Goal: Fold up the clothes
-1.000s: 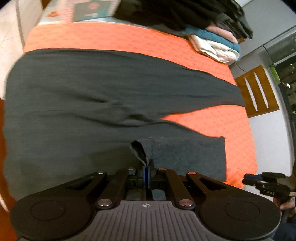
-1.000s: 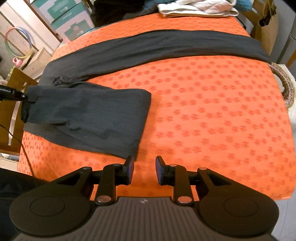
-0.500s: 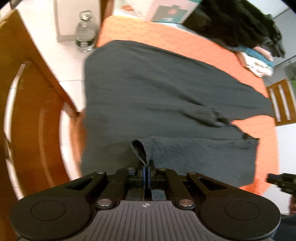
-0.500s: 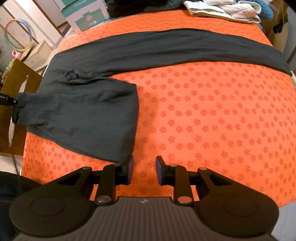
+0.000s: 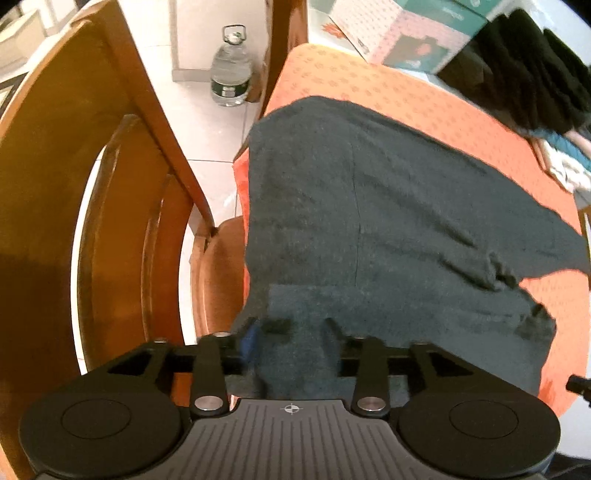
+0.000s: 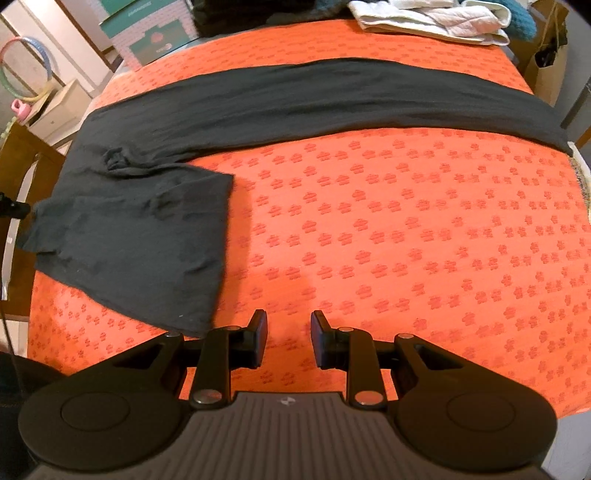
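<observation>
Here the dark grey trousers (image 6: 155, 236) lie limp across the worktop's (image 6: 406, 240) left edge; the left gripper (image 5: 295, 326) is opening, cloth between its jaws, the right gripper (image 6: 286, 332) empty, parted. Soft, light: pinch hems.

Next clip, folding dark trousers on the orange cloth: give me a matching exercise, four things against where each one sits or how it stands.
Things:
1. dark trousers
2. water bottle
3. white garment
4. right gripper

Places or states:
A. on the tiled floor by the table
B. bundled at the far edge of the orange tablecloth
C. one leg folded back, the other stretched across the cloth
D. open, nothing between its fingers

Pairs: 1-C, 2-A, 3-B, 4-D
</observation>
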